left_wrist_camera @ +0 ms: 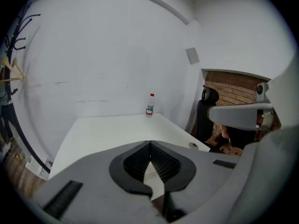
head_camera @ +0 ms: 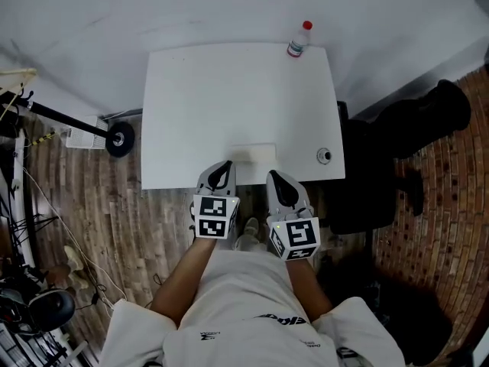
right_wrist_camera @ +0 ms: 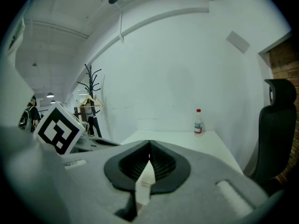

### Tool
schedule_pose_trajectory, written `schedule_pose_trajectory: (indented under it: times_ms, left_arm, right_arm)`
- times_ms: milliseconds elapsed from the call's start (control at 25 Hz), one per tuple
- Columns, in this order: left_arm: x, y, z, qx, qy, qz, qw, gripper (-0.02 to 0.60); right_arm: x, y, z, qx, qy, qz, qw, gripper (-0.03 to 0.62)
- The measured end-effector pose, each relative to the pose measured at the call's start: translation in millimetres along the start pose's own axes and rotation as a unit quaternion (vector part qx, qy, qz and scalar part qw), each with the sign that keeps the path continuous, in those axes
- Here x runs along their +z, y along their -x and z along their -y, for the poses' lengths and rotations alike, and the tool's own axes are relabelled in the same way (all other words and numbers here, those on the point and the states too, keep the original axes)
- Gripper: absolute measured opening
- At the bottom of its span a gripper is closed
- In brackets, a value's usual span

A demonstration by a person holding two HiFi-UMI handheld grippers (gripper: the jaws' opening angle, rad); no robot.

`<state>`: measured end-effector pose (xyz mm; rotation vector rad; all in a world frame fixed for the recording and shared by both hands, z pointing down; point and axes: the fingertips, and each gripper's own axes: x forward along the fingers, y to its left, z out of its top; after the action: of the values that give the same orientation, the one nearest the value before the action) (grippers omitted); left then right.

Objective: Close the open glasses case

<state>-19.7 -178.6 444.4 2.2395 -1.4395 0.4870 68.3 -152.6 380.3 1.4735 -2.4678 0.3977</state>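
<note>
Grey left gripper [head_camera: 226, 164] jaws: together, empty.
Right gripper [head_camera: 273, 174] jaws: together, empty.
Table [head_camera: 229, 90]: white; glasses case [head_camera: 252, 154] at near edge, bottle [head_camera: 299, 40] at far corner.
Wall [head_camera: 229, 6]: white, behind table.

The left tongs [left_wrist_camera: 150, 143] meet tip to tip above a white table [left_wrist_camera: 107, 129], a bottle [left_wrist_camera: 150, 105] at its far edge.

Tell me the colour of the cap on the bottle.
The cap is red; the head view shows it best.
</note>
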Motion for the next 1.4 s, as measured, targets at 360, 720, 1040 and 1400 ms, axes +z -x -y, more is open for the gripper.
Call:
schedule_pose_trajectory:
  times_ms: [360, 720, 1040, 1400]
  left_arm:
    - [47, 36, 10, 0.012, 0.003, 0.054, 0.9984, -0.002]
    - [81, 68, 19, 0.023, -0.013, 0.107, 0.9939, -0.002]
    - [100, 87, 17, 0.041, -0.021, 0.143, 0.9886, -0.002]
    - [106, 97, 9, 0.045, -0.041, 0.165, 0.9844, -0.002]
  right_arm:
    - [40, 15, 0, 0.009, 0.012, 0.034, 0.999, 0.0]
    - [75, 23, -14, 0.03, 0.02, 0.07, 0.997, 0.0]
    - [89, 24, -20, 0.026, 0.034, 0.091, 0.995, 0.0]
    - [97, 16, -31, 0.025, 0.038, 0.1, 0.994, 0.0]
